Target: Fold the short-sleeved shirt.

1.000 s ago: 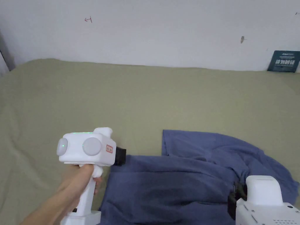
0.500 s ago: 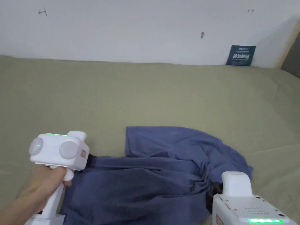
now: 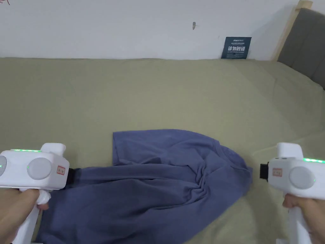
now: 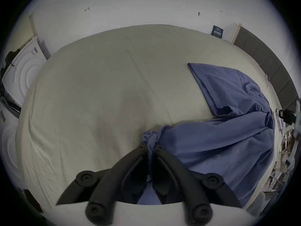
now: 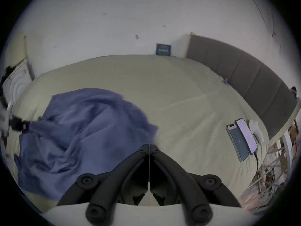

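Blue short-sleeved shirt (image 3: 152, 187) rumpled on the bed (image 3: 158, 92) near its front edge, left tongs (image 4: 150, 148) pinched on a bunched bit of the shirt's left end, right tongs (image 5: 149, 145) closed on nothing, just off the shirt's right edge

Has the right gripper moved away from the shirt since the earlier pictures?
Yes. The right gripper, earlier at the shirt's bunched folds, now sits off the shirt's right edge.
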Available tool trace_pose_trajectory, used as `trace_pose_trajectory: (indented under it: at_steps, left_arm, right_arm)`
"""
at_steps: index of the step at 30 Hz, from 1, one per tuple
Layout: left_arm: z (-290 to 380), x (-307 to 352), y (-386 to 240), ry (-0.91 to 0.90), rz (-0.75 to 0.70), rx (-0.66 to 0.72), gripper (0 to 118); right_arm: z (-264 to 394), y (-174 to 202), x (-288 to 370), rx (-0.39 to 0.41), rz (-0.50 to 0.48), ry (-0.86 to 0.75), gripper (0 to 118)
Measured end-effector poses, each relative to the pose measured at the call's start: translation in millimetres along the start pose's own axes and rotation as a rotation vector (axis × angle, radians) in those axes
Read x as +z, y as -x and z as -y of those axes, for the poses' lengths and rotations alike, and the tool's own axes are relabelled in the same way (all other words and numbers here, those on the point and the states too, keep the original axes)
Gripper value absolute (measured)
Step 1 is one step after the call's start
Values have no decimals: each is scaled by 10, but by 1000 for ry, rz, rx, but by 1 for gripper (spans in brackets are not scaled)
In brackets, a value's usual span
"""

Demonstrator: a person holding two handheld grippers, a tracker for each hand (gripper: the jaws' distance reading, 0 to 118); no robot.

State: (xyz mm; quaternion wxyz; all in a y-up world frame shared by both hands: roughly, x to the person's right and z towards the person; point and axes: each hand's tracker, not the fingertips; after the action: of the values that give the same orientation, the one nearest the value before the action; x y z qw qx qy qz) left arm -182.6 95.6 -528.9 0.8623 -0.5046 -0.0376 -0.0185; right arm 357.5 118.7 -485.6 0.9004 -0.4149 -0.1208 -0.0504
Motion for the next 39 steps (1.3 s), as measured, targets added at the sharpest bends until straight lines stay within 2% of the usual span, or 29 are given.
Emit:
trace_pose_trajectory:
  at_steps: [4, 5, 6, 7, 8, 9, 11, 13, 14, 15, 16, 17, 18, 19, 21, 25, 28, 32, 39]
  left_arm:
    - [-15, -112, 1, 4, 3, 11, 4]
    - [-53, -141, 7, 2, 4, 14, 4]
    - [-63, -150, 8, 2, 4, 14, 4]
    - [-68, -155, 10, 2, 4, 13, 4]
    - [-70, -157, 15, 3, 5, 12, 4]
    - [-89, -220, 62, 2, 7, 15, 4]
    - [-92, -249, 91, -1, 13, 25, 4]
    - [-79, -274, 92, -1, 15, 39, 4]
    - [-83, -284, 94, -1, 15, 46, 4]
    - [-88, -288, 96, -1, 15, 47, 4]
    - [-93, -276, 100, -3, 13, 47, 4]
    - [-83, -234, 83, -4, 12, 46, 4]
    - [-90, -175, 93, -3, 13, 43, 4]
    - [-98, -87, 128, -9, 7, 49, 4]
    - [-95, 199, 230, -66, 8, 69, 4]
    - [-147, 995, 481, -183, -57, 70, 4]
    - [-207, 1610, 706, -251, -70, 104, 4]
    - [-216, 2477, 858, -384, -143, 120, 4]
    - [-499, 3567, 978, -528, -220, 134, 4]
  right_arm:
    - [-135, 14, -274, -23, -81, 66, 4]
    - [-155, 30, -320, -35, -88, 80, 18]
    - [-187, 54, -385, -40, -97, 112, 56]
    - [-186, 88, -478, -22, -115, 175, 113]
    - [-164, 123, -518, -5, -111, 203, 116]
    - [-151, 220, -452, 52, -95, 189, 109]
    - [-126, 325, -500, 98, 26, 190, 105]
    - [-78, 303, -628, 116, 52, 187, 99]
    - [-74, 310, -610, 104, 22, 192, 90]
    - [-67, 330, -560, 79, -7, 191, 72]
    - [-119, 307, -537, 64, -40, 175, 36]
    - [-121, 355, -448, 75, -38, 145, 9]
    - [-129, 399, -360, 101, -45, 119, 8]
    - [-123, 442, -239, 108, -7, 82, 8]
    - [-181, 447, 3, 135, -23, 48, 8]
    - [-408, 393, 634, 116, -47, -49, 8]
    - [-607, 389, 1167, 96, -111, -128, 8]
    - [-843, 492, 1806, 130, -115, -260, 8]
    - [-1398, 645, 2625, 117, -107, -439, 8]
